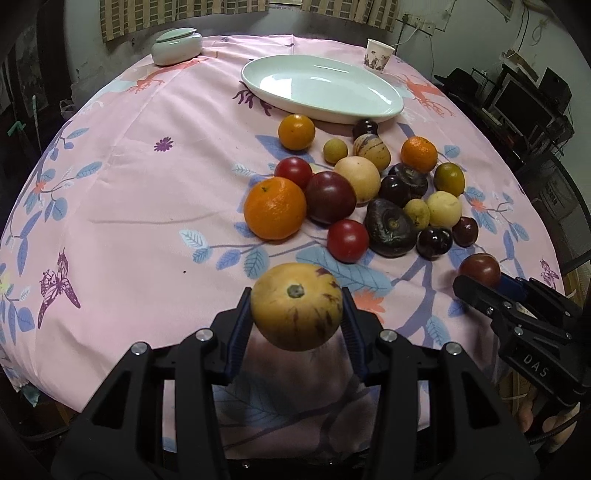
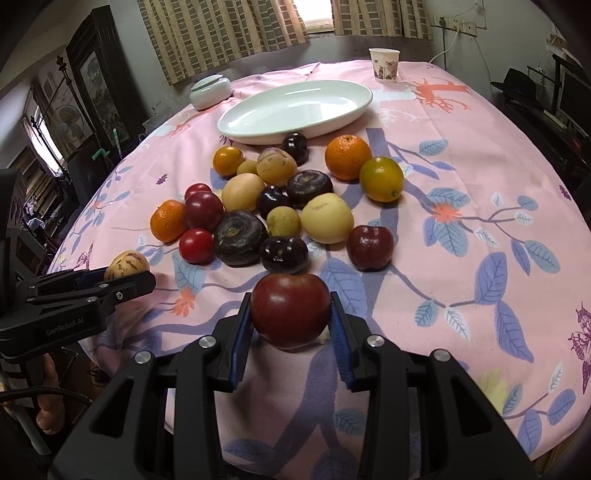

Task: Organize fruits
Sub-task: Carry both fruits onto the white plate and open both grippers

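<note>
Home dining room: floral tablecloth, checked curtains, framed picture, paper cup.

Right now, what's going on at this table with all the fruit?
A person holds a claw in each hand. The left claw grips a yellow streaked melon; the right claw grips a dark red tomato. Both are near the table's front edge. The other fruit lies in a pile on the pink cloth, and the white plate behind it holds nothing yet.

Reads "DAS" on the right gripper body, "GenRobot.AI" on the left gripper body; nothing else legible.
</note>
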`<state>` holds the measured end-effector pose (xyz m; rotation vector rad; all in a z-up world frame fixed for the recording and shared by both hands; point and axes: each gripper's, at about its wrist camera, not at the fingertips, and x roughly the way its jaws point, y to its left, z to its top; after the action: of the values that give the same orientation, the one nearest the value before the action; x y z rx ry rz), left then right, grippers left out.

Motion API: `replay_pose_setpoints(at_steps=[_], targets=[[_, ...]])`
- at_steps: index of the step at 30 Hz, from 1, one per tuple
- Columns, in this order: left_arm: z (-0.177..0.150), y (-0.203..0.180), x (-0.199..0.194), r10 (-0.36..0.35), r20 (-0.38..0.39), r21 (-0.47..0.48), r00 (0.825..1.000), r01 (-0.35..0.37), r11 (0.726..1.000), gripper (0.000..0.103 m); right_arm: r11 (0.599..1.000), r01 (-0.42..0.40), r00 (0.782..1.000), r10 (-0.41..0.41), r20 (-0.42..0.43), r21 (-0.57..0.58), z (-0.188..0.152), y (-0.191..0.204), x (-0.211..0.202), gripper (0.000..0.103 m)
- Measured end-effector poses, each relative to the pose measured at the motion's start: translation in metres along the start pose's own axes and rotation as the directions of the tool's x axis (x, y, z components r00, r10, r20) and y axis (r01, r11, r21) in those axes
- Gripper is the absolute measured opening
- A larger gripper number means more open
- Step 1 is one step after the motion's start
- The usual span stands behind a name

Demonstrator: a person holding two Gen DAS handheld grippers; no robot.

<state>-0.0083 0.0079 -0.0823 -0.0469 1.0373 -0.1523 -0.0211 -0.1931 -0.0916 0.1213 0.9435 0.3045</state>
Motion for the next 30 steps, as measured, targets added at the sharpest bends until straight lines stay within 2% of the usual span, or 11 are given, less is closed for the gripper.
replay_pose_setpoints(at_steps=[7,10,14,18,21,25,27,30], targets=[[0.024,-0.008,-0.003,-0.005,0.008,0.048,1.0,0.004,0.999,0.046,0.999,-0.026,1.0,0.027,0.016,-0.021,0.023,0.007,-0.002,0.04],[0.042,-0.008,-0.007,-0.002,0.02,0.057,1.0,0.001,0.998,0.046,0.998,-0.038,0.998,0.04,0.039,-0.051,0.042,0.015,-0.009,0.04],[0.087,-0.008,-0.022,0.017,0.08,0.082,0.997,-0.023,0.996,0.046,0.993,-0.033,0.996,0.041,0.074,-0.111,0.085,0.023,-0.02,0.04],[0.154,-0.01,-0.023,0.017,0.115,0.118,0.993,-0.031,0.993,0.046,0.989,0.001,0.994,0.015,0.107,-0.149,0.139,0.024,-0.015,0.04],[0.205,-0.012,-0.006,0.031,0.124,0.129,0.992,-0.047,0.991,0.046,0.988,0.042,0.996,-0.03,0.082,-0.151,0.188,0.015,0.016,0.04],[0.261,-0.007,0.041,0.07,0.1,0.087,0.993,-0.079,0.993,0.046,0.994,0.042,0.999,-0.043,-0.002,-0.101,0.243,-0.008,0.075,0.04],[0.282,-0.004,0.072,0.081,0.061,0.081,0.995,-0.086,0.993,0.047,0.994,0.057,0.997,-0.062,-0.051,-0.092,0.264,-0.017,0.11,0.04],[0.303,0.002,0.124,0.079,-0.044,0.057,0.996,-0.077,0.995,0.047,0.995,0.065,0.989,-0.075,-0.126,-0.079,0.284,-0.034,0.162,0.039]])
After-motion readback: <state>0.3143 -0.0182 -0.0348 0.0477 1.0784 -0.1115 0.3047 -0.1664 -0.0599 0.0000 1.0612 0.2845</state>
